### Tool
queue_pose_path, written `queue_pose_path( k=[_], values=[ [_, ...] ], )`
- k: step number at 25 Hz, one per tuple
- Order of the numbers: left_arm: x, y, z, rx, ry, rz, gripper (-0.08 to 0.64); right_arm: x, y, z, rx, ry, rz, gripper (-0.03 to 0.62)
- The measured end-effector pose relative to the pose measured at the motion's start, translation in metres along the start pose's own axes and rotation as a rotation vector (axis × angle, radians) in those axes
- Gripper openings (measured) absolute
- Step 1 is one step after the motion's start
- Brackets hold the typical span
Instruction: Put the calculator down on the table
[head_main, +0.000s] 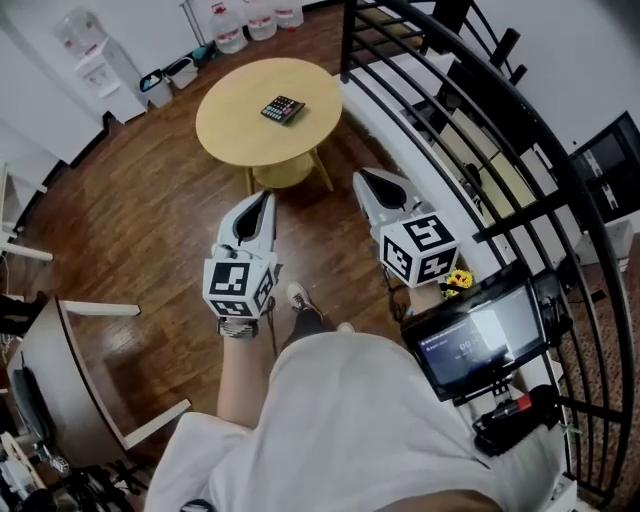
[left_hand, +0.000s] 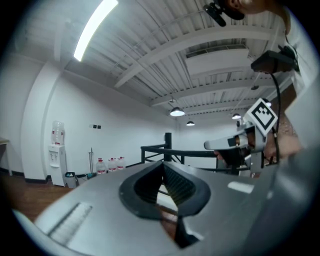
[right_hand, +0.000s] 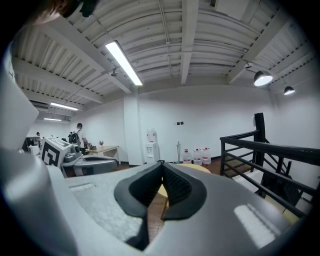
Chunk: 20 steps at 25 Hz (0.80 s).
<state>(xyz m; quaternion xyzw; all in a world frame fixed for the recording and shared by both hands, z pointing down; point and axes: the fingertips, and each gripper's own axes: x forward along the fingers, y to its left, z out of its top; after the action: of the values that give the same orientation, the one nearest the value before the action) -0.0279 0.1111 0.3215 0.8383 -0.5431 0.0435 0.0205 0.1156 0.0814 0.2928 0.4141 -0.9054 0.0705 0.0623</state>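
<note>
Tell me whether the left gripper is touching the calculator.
Apart. The head view shows the calculator lying on the round table, while the left gripper hangs over the wooden floor, well short of it.

Heads up: your calculator (head_main: 283, 109), upper middle of the head view, is too small to read any keys. In the right gripper view, the round table (right_hand: 161, 190) is mostly hidden behind the right gripper (right_hand: 161, 162), just a yellow sliver at lower centre. The water jugs (head_main: 261, 20) get clipped by the top edge. The chair (head_main: 70, 390) at lower left runs off the frame.
</note>
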Motion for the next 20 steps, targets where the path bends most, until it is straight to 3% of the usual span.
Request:
queue_pose_path(
  k=[10, 20],
  values=[
    [-0.05, -0.091, -0.008, -0.017, 0.054, -0.006, 0.005, -0.093, 0.003, -0.029, 0.077, 0.017, 0.018, 0.002],
    [-0.078, -0.111, -0.011, 0.008, 0.07, -0.016, 0.005, -0.114, 0.03, -0.044, 0.098, 0.038, 0.068, 0.002]
  ],
)
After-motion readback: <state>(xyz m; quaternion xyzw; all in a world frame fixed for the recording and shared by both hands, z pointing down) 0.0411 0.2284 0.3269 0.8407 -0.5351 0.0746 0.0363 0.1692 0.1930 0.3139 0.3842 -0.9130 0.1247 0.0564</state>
